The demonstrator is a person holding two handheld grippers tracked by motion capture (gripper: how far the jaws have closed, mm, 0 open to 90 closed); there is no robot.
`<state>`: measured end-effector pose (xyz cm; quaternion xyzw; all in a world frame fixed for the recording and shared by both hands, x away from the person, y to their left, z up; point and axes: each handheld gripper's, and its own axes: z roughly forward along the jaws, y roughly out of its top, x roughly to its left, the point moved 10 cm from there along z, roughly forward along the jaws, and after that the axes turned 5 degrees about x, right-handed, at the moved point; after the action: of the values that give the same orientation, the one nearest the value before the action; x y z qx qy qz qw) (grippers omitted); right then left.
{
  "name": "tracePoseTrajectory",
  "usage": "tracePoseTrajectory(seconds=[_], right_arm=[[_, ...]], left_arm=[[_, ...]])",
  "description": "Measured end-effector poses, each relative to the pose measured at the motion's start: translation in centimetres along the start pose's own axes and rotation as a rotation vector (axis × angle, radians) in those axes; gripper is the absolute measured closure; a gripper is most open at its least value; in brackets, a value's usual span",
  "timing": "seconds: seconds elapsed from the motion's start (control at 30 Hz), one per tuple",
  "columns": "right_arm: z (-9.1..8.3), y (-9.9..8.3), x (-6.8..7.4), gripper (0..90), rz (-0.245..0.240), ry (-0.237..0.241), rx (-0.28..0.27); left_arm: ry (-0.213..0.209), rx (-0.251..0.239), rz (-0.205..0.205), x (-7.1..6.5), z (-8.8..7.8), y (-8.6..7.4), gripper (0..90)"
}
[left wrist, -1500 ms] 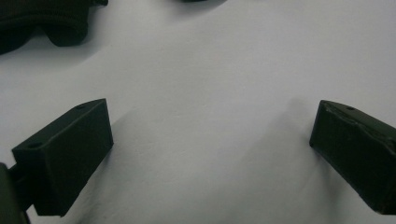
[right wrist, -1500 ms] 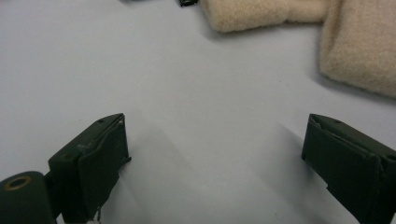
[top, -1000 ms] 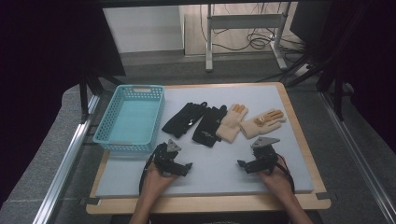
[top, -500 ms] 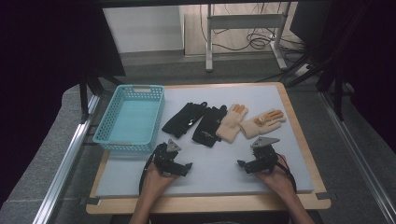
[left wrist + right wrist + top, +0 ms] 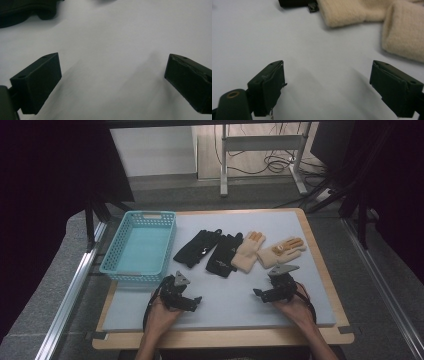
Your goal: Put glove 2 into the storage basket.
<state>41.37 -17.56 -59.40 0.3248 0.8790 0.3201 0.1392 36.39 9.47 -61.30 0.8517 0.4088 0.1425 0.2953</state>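
Across the middle of the high view, four gloves lay in a row on the grey mat [image 5: 220, 290]: two black gloves [image 5: 210, 251] at centre and two beige gloves [image 5: 265, 251] to their right. At upper left stood an empty turquoise basket [image 5: 139, 247]. Low in the frame, the left gripper [image 5: 192, 302] and right gripper [image 5: 260, 293] rested on the mat, each with its jaws spread wide and holding nothing.

Four gloves [image 5: 239, 252] beside a blue basket [image 5: 140, 247] — both tongs [image 5: 192, 302] rest near
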Motion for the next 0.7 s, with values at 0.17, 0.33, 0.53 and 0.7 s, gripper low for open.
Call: tracePoseTrajectory(seconds=[0.17, 0.33, 0.53, 0.7], right_arm=[[0.1, 1.2, 0.6, 16.1, 0.007, 0.045, -0.011], [0.9, 2.7, 1.3, 18.6, 0.001, 0.073, -0.013], [2.4, 5.3, 2.6, 20.4, 0.003, 0.104, -0.015], [3.8, 7.2, 3.4, 20.5, -0.007, 0.128, -0.015]], left_arm=[[0.007, 0.0, -0.009, 0.6, 0.0, -1.1, 0.2], [-0.026, -0.004, -0.038, 0.8, 0.0, -1.5, 0.9], [-0.031, -0.008, -0.044, 0.8, 0.0, -1.5, 0.7], [-0.029, -0.01, -0.044, 0.8, 0.0, -1.5, 1.0]])
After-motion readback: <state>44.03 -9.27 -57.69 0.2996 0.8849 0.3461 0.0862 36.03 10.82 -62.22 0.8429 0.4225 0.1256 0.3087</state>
